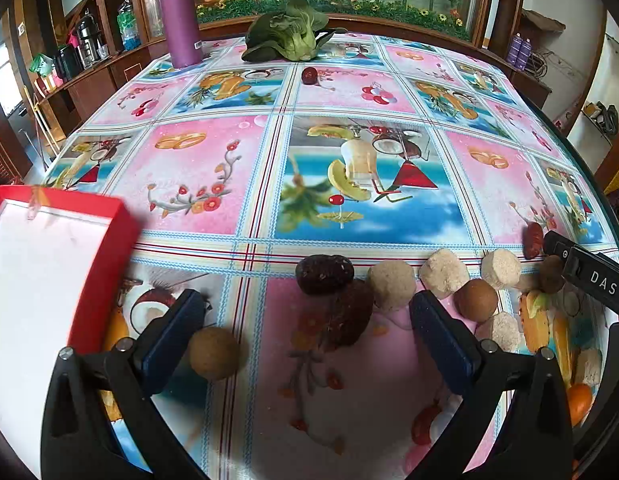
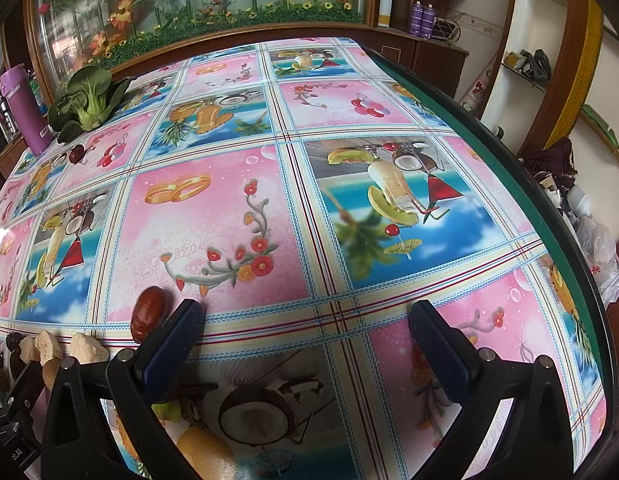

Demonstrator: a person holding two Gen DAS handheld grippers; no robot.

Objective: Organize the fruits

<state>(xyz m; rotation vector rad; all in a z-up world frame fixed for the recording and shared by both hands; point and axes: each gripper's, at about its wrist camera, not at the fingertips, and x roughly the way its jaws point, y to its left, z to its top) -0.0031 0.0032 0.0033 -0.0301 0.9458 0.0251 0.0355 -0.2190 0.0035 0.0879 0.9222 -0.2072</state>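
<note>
In the left wrist view my left gripper [image 1: 309,320] is open low over the table. Two dark red dates [image 1: 324,274] [image 1: 347,316] lie between its fingers. A round brown longan [image 1: 214,353] rests by the left finger. To the right sit several beige cake-like pieces [image 1: 445,273] and another longan [image 1: 476,300]. A red tray [image 1: 97,280] with a white inside stands at the left. My right gripper [image 2: 309,328] is open with only tablecloth between its fingers. A shiny red date [image 2: 149,312] lies just left of its left finger.
A bok choy [image 1: 289,36], a purple bottle [image 1: 179,16] and one lone date [image 1: 309,76] stand at the far side of the table. The table's right edge [image 2: 529,184] curves close by. The right gripper's body [image 1: 589,280] shows at the left view's right edge.
</note>
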